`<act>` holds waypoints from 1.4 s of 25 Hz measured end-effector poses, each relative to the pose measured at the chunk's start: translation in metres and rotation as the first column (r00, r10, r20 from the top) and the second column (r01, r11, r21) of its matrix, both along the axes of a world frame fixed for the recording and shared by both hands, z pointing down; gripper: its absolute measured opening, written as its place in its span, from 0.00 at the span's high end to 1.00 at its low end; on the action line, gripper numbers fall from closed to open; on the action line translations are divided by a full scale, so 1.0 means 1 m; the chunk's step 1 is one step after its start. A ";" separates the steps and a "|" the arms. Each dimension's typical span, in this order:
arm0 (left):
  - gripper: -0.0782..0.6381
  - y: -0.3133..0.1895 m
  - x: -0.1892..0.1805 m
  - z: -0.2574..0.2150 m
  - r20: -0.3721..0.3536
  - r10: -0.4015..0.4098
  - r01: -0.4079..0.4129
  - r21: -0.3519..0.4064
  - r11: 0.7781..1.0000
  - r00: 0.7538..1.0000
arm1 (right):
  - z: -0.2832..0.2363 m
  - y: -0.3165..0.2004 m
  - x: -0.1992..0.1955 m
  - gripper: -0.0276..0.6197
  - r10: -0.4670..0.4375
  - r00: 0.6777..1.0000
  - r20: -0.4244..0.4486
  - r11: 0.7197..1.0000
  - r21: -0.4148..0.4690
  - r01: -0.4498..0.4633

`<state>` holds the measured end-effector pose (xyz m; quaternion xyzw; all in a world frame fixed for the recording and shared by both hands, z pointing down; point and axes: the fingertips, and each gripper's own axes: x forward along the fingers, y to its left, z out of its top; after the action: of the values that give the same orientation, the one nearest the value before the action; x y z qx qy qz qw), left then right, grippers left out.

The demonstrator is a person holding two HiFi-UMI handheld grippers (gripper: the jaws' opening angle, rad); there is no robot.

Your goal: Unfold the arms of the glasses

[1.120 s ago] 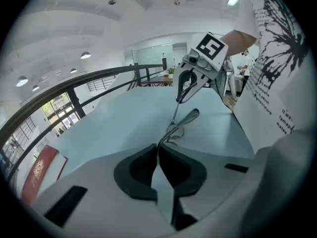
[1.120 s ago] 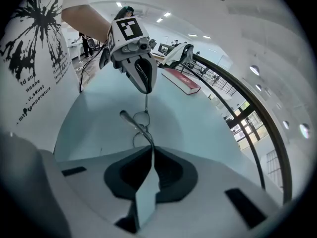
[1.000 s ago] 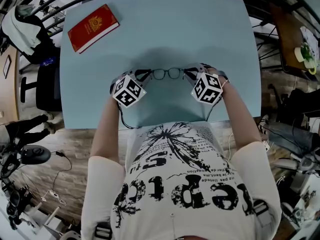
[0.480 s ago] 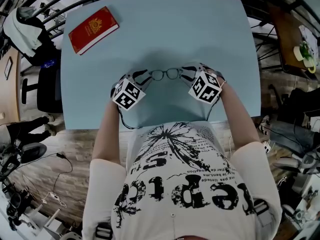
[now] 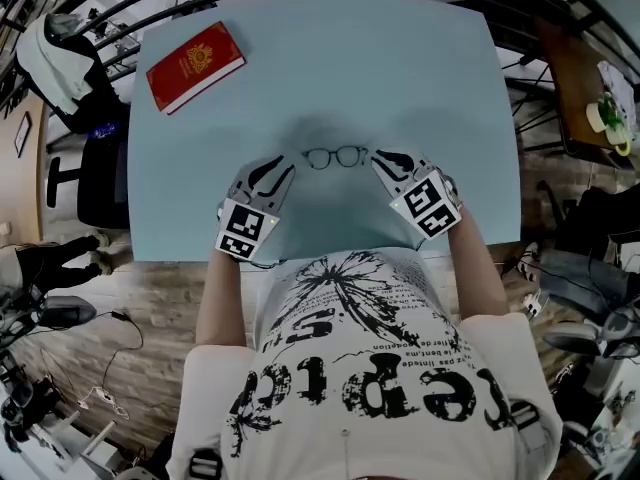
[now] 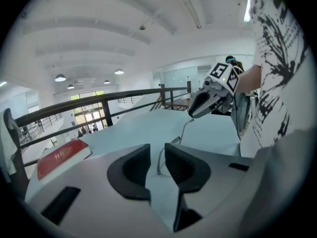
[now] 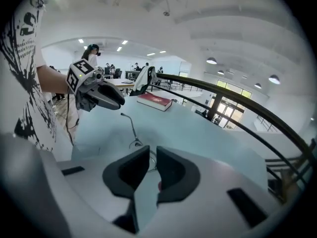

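The thin dark-rimmed glasses (image 5: 335, 157) lie on the light blue table (image 5: 420, 78), lenses side by side, free of both grippers. In the left gripper view one lens (image 6: 161, 161) shows past the jaws and a temple arm (image 6: 184, 129) sticks up from it. My left gripper (image 5: 281, 168) hovers just left of the frame, its jaws opening with nothing between the pads. My right gripper (image 5: 386, 159) hovers just right of it, its jaws closing on empty air. In the right gripper view the glasses (image 7: 134, 143) sit beyond the narrow gap.
A red booklet (image 5: 195, 66) lies at the table's far left corner, well away from the glasses. A dark railing runs beyond the far edge. The person's torso is close against the near edge. Cluttered floor, chairs and cables surround the table.
Both grippers have let go of the ends of the glasses, risen and drawn back towards the person. The glasses stay on the table.
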<state>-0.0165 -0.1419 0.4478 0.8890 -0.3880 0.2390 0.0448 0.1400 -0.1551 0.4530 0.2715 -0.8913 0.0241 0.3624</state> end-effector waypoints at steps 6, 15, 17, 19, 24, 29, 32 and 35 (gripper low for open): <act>0.84 -0.006 0.000 -0.073 -0.117 -0.086 0.106 0.173 0.979 0.989 | -0.060 -0.006 -0.014 0.94 0.062 0.978 0.199 0.986 0.138 -0.091; 0.87 -0.012 0.014 -0.166 -0.149 -0.116 0.165 0.380 0.910 0.982 | -0.162 -0.018 -0.030 0.94 0.044 0.914 0.404 0.886 0.407 -0.223; 0.87 -0.015 0.012 -0.181 -0.166 -0.139 0.196 0.410 0.891 0.976 | -0.174 -0.021 -0.031 0.94 0.072 0.895 0.439 0.871 0.409 -0.271; 0.87 -0.018 0.009 -0.187 -0.179 -0.155 0.219 0.429 0.876 0.972 | -0.181 -0.023 -0.034 0.94 0.087 0.885 0.457 0.862 0.411 -0.297; 0.87 -0.020 -0.005 -0.186 -0.230 -0.192 0.273 0.400 0.875 0.954 | -0.180 -0.021 -0.042 0.94 0.079 0.901 0.426 0.856 0.434 -0.281; 0.87 -0.025 -0.013 -0.176 -0.206 -0.213 0.277 0.370 0.887 0.955 | -0.172 -0.019 -0.049 0.94 0.077 0.914 0.398 0.874 0.414 -0.254; 0.87 -0.025 -0.014 -0.173 -0.205 -0.212 0.276 0.366 0.889 0.956 | -0.171 -0.019 -0.052 0.94 0.079 0.914 0.398 0.875 0.411 -0.254; 0.87 -0.025 -0.012 -0.173 -0.207 -0.201 0.266 0.363 0.893 0.958 | -0.171 -0.021 -0.049 0.95 0.104 0.900 0.424 0.869 0.401 -0.289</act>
<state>-0.0287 -0.1670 0.2746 0.8436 -0.5266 0.0768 -0.0717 0.0912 -0.1760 0.2820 0.4292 -0.8927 -0.0939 0.1000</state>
